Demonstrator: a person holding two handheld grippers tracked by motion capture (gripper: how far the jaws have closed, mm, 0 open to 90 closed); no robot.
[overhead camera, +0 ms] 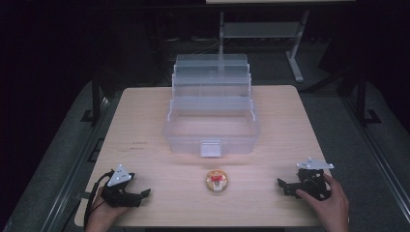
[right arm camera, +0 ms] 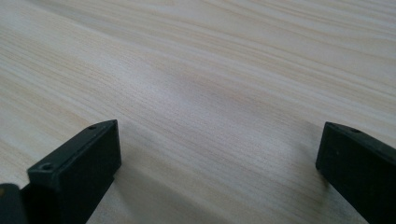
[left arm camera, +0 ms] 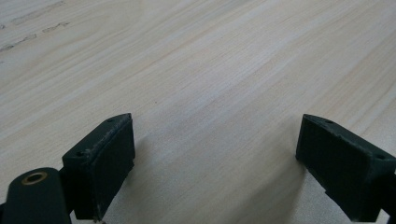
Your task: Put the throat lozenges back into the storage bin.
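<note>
A clear plastic tiered box stands open at the middle of the table, its trays stepped back and its front latch facing me. In front of it lies a small round yellow item with a red and white label. My left gripper rests on the table at the front left, a hand around it, open with bare wood between its jaws. At the front right, my right gripper also lies on the table under a hand, open over bare wood.
The light wooden table has faint print marks at its left. Beyond the far edge stands a grey metal frame on a dark floor. Dark floor lies along both sides.
</note>
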